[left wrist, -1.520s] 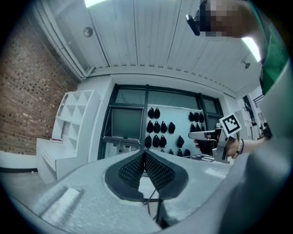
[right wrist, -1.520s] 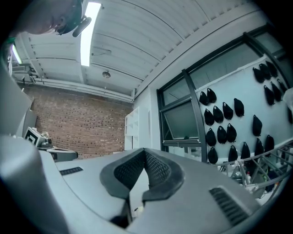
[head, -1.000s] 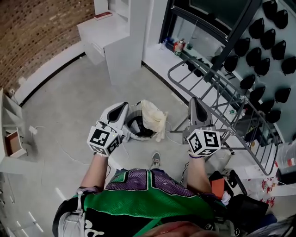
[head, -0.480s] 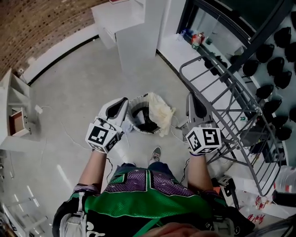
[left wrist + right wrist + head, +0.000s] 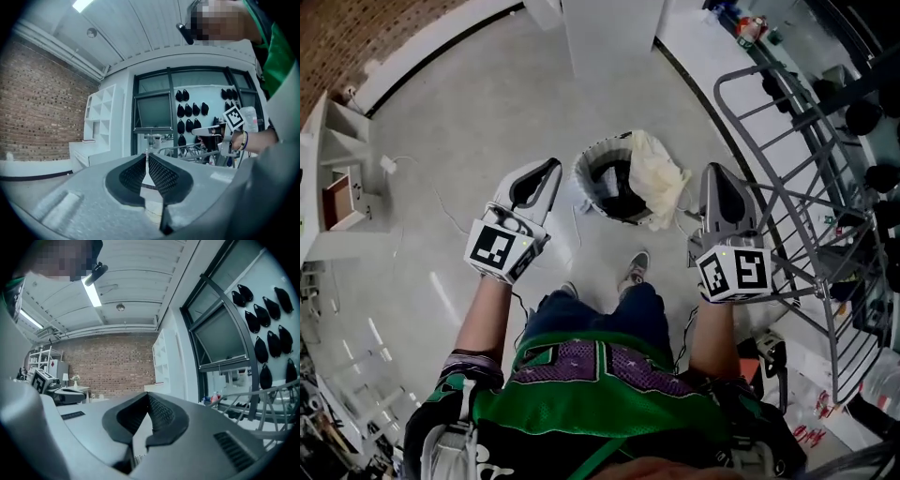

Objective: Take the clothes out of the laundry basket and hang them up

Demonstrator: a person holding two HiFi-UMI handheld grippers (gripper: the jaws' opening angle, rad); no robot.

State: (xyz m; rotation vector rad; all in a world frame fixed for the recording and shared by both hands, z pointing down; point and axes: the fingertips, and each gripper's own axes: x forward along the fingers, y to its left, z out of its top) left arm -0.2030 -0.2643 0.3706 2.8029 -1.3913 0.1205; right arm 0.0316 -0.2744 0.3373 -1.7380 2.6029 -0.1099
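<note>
- Both claws have come lower since the earlier frame and are held out level over the floor.
- Nearest, the left claw (image 5: 551, 169) has its jaws shut tight, with nothing between them and touching nothing.
- Beside it, the right claw (image 5: 713, 172) is likewise pressed together and empty.
- Just beyond both tips, between them, the laundry basket (image 5: 584, 174) stands on the floor, a cream cloth (image 5: 661, 176) draped over its right rim.
- Farther right stands the drying rack (image 5: 787, 192).

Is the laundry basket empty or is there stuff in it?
Not empty. A cream cloth hangs over the laundry basket rim, and a dark heap lies inside.
</note>
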